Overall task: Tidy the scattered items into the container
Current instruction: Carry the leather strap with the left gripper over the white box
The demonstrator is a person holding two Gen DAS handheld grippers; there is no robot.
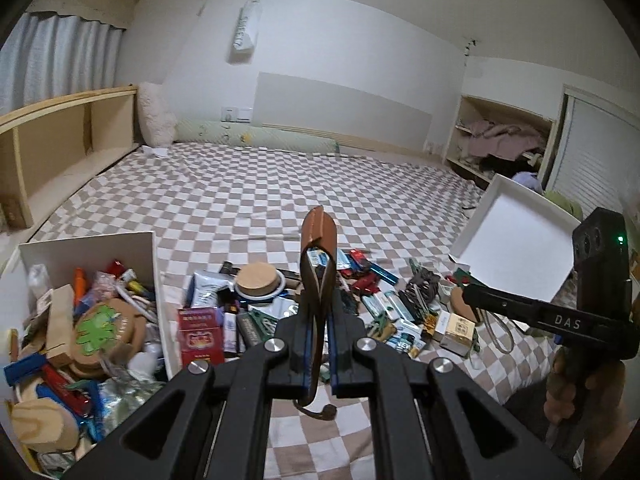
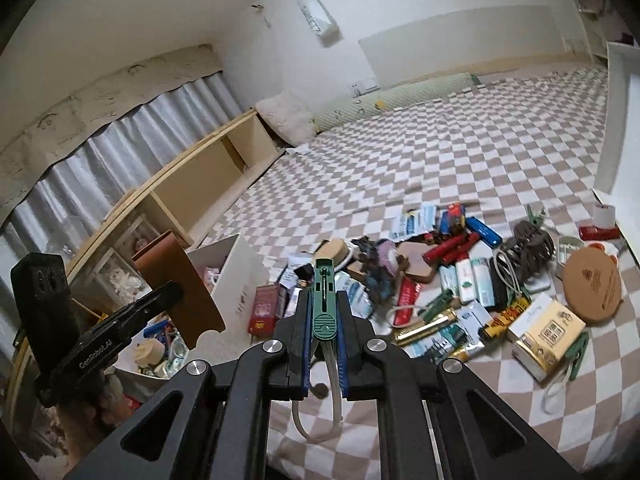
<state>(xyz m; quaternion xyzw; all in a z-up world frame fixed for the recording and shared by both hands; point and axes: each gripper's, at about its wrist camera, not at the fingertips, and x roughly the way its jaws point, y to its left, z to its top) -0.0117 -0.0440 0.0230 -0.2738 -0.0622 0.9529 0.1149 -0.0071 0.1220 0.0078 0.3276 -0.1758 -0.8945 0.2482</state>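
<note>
both tools sit closest: left tool (image 1: 316,344) pinching a brown leather piece (image 1: 318,236), right tool (image 2: 322,344) clamped on a green clip (image 2: 325,300). white container (image 1: 120,244) lies left on the bed (image 1: 280,184); carry leather over its rim b4 releasing, then clip.

Box (image 1: 92,248) at near left on the bed (image 1: 280,184); heap of small items (image 1: 320,312) right of it; pillow (image 1: 154,114) far behind.

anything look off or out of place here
Yes: the white lid is not lying flat; it tilts up in the air at the right, and what holds it cannot be seen. The box is piled full, while many items lie strewn on the bed.
</note>
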